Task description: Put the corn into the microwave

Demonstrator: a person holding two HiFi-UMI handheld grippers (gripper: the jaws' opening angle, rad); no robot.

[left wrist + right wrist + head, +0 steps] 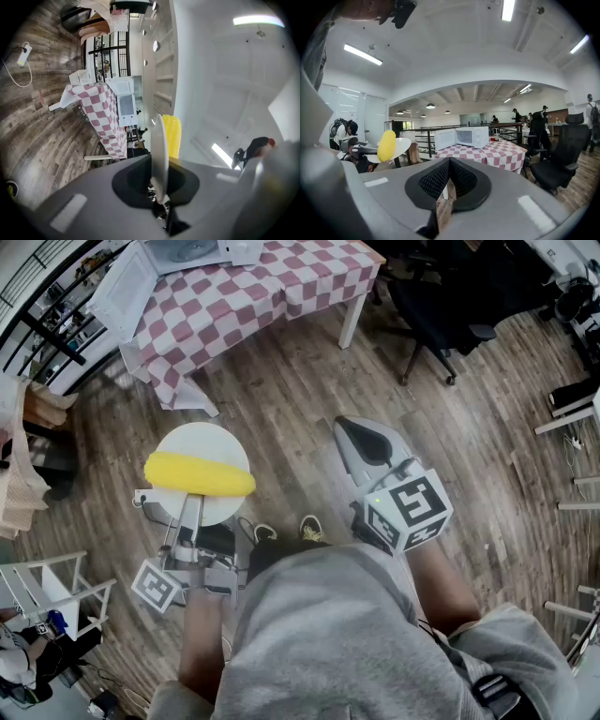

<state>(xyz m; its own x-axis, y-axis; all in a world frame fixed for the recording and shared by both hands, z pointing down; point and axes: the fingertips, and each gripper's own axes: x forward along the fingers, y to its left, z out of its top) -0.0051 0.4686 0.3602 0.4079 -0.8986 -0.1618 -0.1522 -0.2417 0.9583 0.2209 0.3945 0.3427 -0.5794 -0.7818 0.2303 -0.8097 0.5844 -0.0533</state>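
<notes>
A yellow corn cob (199,474) lies on a round white plate (202,435). My left gripper (192,501) is shut on the plate's near rim and holds it above the wooden floor. In the left gripper view the plate (159,150) shows edge-on between the jaws, with the corn (172,136) behind it. My right gripper (349,425) hangs to the right of the plate, shut, with nothing in it. The white microwave (472,137) stands on a checkered table (492,155), its door (444,139) swung open. The right gripper view also shows the corn (386,146) at the left.
The red-and-white checkered table (253,292) lies ahead, with the microwave door (122,289) at its left end. A black office chair (441,306) stands right of the table. White racks (47,592) sit at my left. People stand far off in the background (536,124).
</notes>
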